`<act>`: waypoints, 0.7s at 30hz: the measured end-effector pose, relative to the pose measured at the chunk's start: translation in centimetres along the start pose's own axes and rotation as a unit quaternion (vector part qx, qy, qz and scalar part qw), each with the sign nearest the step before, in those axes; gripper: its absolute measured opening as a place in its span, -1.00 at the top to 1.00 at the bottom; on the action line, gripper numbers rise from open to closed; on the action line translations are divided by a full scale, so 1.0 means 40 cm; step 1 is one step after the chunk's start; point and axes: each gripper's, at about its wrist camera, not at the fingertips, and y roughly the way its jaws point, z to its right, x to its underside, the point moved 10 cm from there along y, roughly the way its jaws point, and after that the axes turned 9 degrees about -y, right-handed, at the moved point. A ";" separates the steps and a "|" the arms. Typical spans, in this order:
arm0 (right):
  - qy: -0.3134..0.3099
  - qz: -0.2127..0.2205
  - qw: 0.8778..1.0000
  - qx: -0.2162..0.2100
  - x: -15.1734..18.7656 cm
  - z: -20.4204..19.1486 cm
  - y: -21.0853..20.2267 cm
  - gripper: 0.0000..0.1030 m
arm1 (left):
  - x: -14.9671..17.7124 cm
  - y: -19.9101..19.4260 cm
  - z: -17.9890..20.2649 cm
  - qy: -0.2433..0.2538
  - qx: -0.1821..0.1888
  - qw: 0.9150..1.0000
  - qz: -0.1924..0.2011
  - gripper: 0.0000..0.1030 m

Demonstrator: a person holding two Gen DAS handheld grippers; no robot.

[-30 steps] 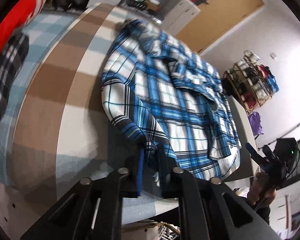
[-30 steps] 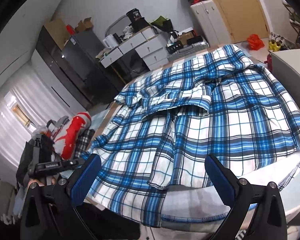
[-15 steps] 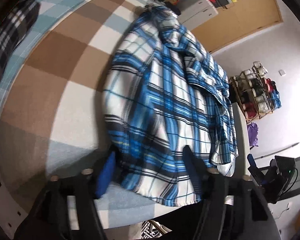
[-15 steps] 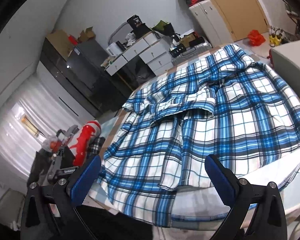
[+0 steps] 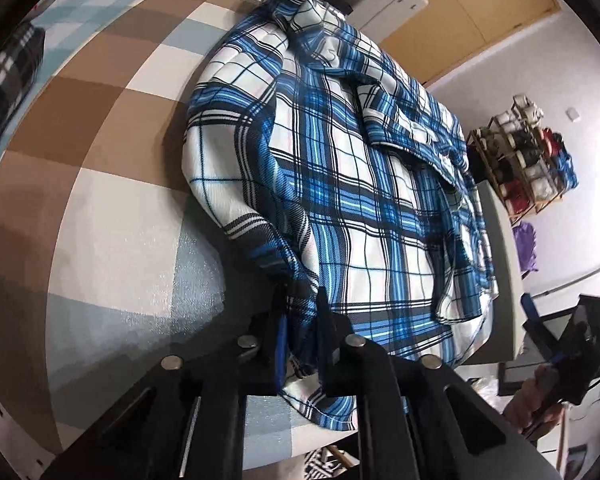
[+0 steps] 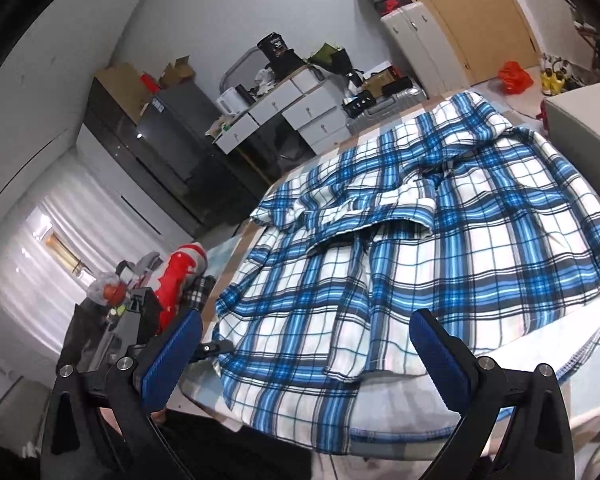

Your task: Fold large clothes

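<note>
Blue-and-white plaid cotton shirt lies spread on checked brown-and-white bedcover. Left gripper, jaws just closed, clamps the near hem. Right gripper jaws apart, empty. Fabric looks light, limp; hem corners seem best holds.

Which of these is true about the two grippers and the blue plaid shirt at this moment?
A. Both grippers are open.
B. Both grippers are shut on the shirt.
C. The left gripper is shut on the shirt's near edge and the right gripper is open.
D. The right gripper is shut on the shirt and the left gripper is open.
C: the left gripper pinches the near edge of the blue plaid shirt, while the right gripper stands wide open, gripping nothing.
</note>
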 end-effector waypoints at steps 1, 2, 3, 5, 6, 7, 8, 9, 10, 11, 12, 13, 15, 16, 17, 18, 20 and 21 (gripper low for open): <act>0.003 0.001 1.000 0.001 0.000 0.005 -0.002 -1.00 | 0.003 -0.010 0.001 0.001 0.005 1.000 0.003 0.94; 0.009 0.002 1.000 0.001 0.000 0.012 -0.005 -1.00 | 0.003 -0.019 0.004 0.002 0.008 1.000 0.007 0.94; 0.013 0.003 1.000 0.002 -0.001 0.018 -0.006 -1.00 | 0.002 -0.034 0.002 0.005 0.010 1.000 0.015 0.94; 0.028 0.007 1.000 0.006 -0.002 0.039 -0.012 -1.00 | -0.001 -0.049 0.009 0.008 0.020 1.000 0.023 0.94; 0.035 0.007 0.999 0.009 -0.002 0.049 -0.014 -1.00 | -0.002 -0.067 0.005 0.008 0.025 0.999 0.033 0.94; 0.038 0.007 0.999 0.011 -0.001 0.054 -0.014 -1.00 | -0.001 -0.074 0.006 0.011 0.025 0.999 0.039 0.94; 0.043 0.007 0.999 0.014 -0.001 0.063 -0.016 -1.00 | -0.003 -0.077 0.010 0.014 0.024 0.999 0.045 0.94; 0.047 0.005 0.999 0.018 0.001 0.071 -0.016 -1.00 | -0.001 -0.092 0.001 0.016 0.026 0.998 0.047 0.94; 0.048 0.004 0.999 0.020 0.002 0.075 -0.017 -1.00 | -0.001 -0.091 0.000 0.016 0.028 0.998 0.046 0.94; 0.049 0.003 0.999 0.022 0.003 0.077 -0.017 -1.00 | 0.000 -0.091 -0.004 0.014 0.030 0.999 0.044 0.94; 0.050 0.001 0.998 0.023 0.004 0.080 -0.017 -1.00 | 0.003 -0.094 -0.014 0.011 0.034 0.999 0.036 0.94; 0.053 0.000 0.998 0.024 0.006 0.082 -0.014 -1.00 | 0.003 -0.095 -0.021 0.007 0.032 0.999 0.036 0.94; 0.054 -0.004 0.998 0.025 0.008 0.080 -0.008 -1.00 | 0.003 -0.091 -0.023 0.006 0.025 0.999 0.033 0.94; 0.053 -0.005 0.998 0.025 0.009 0.078 -0.007 -1.00 | 0.005 -0.084 -0.033 0.004 0.011 1.000 0.028 0.94; 0.048 -0.006 0.999 0.025 0.009 0.072 -0.005 -1.00 | 0.010 -0.081 -0.036 0.004 0.000 1.000 0.026 0.94; 0.044 -0.007 0.999 0.026 0.010 0.070 -0.006 -1.00 | 0.014 -0.075 -0.053 0.005 -0.035 0.999 0.023 0.94; 0.031 -0.012 0.999 0.033 0.015 0.065 -0.004 -1.00 | 0.018 -0.106 -0.070 0.002 -0.066 0.997 0.051 0.94; 0.027 -0.014 0.999 0.035 0.018 0.065 -0.003 -1.00 | 0.024 -0.120 -0.065 0.016 -0.068 0.996 0.057 0.94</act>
